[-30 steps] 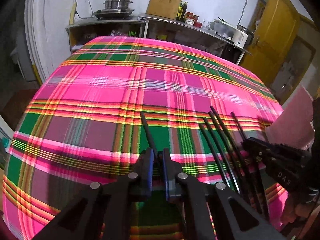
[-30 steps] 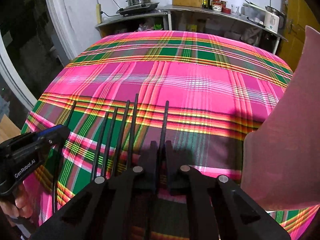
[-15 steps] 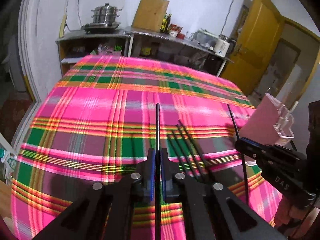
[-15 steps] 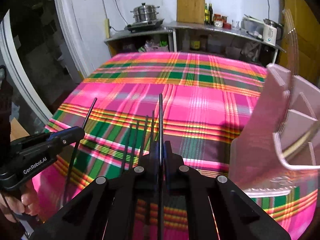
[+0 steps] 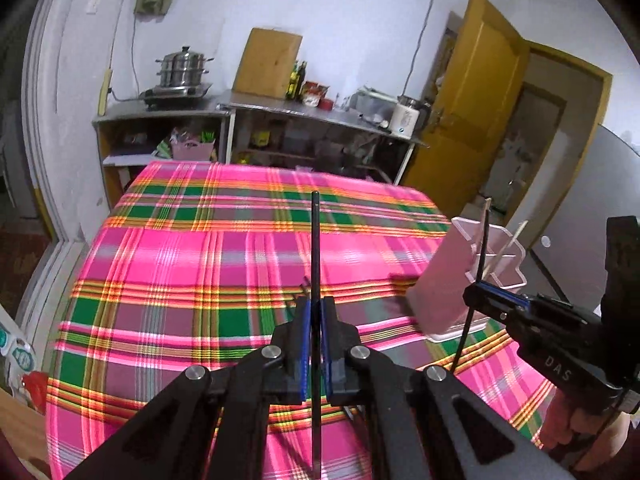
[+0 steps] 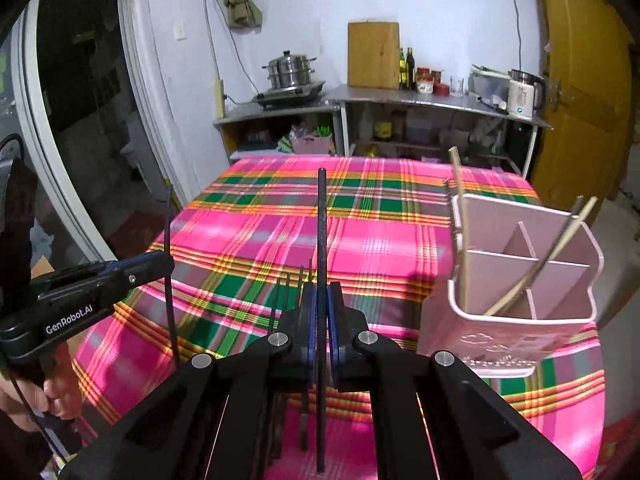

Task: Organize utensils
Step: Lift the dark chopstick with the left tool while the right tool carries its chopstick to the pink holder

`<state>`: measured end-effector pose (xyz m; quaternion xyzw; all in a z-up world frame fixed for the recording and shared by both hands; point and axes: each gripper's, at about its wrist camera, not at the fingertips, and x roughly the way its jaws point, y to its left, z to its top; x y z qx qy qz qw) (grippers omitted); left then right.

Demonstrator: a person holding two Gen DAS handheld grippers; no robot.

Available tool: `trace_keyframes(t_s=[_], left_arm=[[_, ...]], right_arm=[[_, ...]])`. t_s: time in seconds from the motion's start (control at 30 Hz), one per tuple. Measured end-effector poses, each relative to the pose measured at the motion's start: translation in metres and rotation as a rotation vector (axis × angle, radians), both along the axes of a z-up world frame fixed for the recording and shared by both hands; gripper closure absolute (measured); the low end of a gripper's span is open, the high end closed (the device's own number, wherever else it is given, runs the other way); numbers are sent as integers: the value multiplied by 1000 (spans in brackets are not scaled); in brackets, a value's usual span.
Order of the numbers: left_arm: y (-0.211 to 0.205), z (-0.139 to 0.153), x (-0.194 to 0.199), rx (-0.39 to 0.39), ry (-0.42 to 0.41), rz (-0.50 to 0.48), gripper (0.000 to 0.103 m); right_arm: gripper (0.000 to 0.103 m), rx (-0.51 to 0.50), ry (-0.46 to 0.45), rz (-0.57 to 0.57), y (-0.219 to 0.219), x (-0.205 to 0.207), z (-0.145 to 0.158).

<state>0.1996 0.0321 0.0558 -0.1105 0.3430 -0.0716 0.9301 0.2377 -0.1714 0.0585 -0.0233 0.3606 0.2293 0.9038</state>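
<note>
My left gripper is shut on a black chopstick held upright above the pink plaid tablecloth. My right gripper is shut on another black chopstick, also upright. Each gripper shows in the other's view: the right one next to the pink utensil holder, the left one at the left. The pink holder has several compartments and holds light wooden chopsticks. More black chopsticks lie on the cloth below my right gripper.
A metal counter behind the table carries a steamer pot, a wooden cutting board, bottles and a white kettle. A yellow door stands at the right. A white door frame is at the left.
Both grippers have lifted their black chopsticks off the cloth and tilted them upright. The remaining black chopsticks stay on the table. The pink holder has come more fully into both views.
</note>
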Motion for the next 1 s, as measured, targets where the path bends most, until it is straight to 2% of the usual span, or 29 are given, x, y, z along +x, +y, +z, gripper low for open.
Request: trace_keyframes(t_s=[0.43,0.8,1.0], left_arm=[[-31,34,-14,2,-46,-79,98],[-65,44,-17,-6,-47,-160,98],[-83,39,-12,-4,-33,-201,98]], right_arm=[[98,43,-52,-42,-31,-23,29],[98,62,-81,-84,-57,-44,42],[98,75,-74,-121,-75,-50,40]])
